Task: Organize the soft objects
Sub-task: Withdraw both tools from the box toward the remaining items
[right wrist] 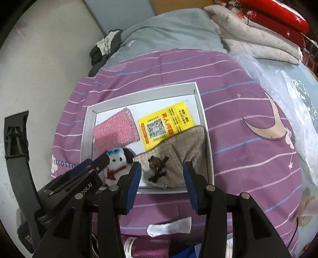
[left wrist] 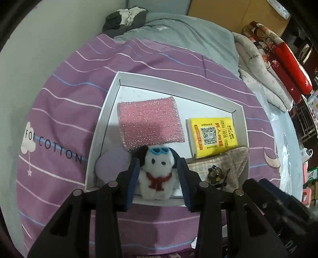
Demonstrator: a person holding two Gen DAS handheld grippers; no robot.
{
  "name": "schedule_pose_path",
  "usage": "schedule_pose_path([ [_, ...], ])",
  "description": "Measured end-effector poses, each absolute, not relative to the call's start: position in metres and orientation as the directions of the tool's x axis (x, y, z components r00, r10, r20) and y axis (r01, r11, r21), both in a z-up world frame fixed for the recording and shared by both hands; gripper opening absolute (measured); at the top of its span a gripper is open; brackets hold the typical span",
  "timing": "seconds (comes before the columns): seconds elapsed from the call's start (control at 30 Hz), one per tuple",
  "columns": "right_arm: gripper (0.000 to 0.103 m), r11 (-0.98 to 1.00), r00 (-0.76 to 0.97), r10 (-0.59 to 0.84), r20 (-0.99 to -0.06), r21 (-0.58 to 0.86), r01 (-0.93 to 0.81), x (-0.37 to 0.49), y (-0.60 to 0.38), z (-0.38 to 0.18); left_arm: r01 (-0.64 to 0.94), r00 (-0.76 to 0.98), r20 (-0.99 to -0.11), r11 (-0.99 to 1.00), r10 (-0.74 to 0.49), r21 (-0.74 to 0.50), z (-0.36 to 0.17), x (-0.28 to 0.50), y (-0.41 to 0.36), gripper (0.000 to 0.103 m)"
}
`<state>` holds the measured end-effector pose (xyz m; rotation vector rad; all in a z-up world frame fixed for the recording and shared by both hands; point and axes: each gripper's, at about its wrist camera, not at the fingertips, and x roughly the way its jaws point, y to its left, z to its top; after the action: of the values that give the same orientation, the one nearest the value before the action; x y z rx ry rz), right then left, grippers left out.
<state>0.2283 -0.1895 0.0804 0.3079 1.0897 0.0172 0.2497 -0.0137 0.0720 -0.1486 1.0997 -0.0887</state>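
A shallow white box (left wrist: 103, 127) (right wrist: 202, 111) lies on the purple striped bedspread. In it are a pink sponge (left wrist: 149, 125) (right wrist: 115, 131), a yellow packet (left wrist: 212, 137) (right wrist: 167, 127), a beige checked pouch with a dark bow (left wrist: 220, 168) (right wrist: 174, 160), a lilac round pad (left wrist: 111, 162) and a white plush dog with blue goggles (left wrist: 157, 176) (right wrist: 117, 164). My left gripper (left wrist: 158, 168) straddles the dog at the box's near edge, jaws wide, pads beside it. My right gripper (right wrist: 162, 172) is open and empty over the pouch.
The bed meets a white wall on the left. A grey blanket (left wrist: 178, 29) and dark clothes (left wrist: 123, 17) lie at the far end. Folded quilts (right wrist: 258, 29) and clear plastic (right wrist: 288, 99) lie to the right. A white paper scrap (right wrist: 169, 228) lies near me.
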Motion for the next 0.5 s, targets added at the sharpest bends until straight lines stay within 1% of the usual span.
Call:
schedule_pose_path([
  [0.23,0.044,0.957,0.46,0.168,-0.872,0.255,0.135,0.22,-0.189,0.088,0.034,0.438,-0.888,0.989,-0.141,-0.141,0.079,0.24,-0.027,0.041],
  [0.37,0.044,0.952,0.482,0.168,-0.86,0.269,0.148,0.207,-0.195,0.101,0.055,0.394,-0.897,0.98,-0.199,-0.193,0.079,0.239,-0.035,0.041],
  [0.5,0.044,0.943,0.475,0.18,-0.862,0.288,0.167,0.192,-0.207,0.1,0.107,0.365,-0.912,0.981,-0.188,-0.159,0.078,0.233,-0.05,0.041],
])
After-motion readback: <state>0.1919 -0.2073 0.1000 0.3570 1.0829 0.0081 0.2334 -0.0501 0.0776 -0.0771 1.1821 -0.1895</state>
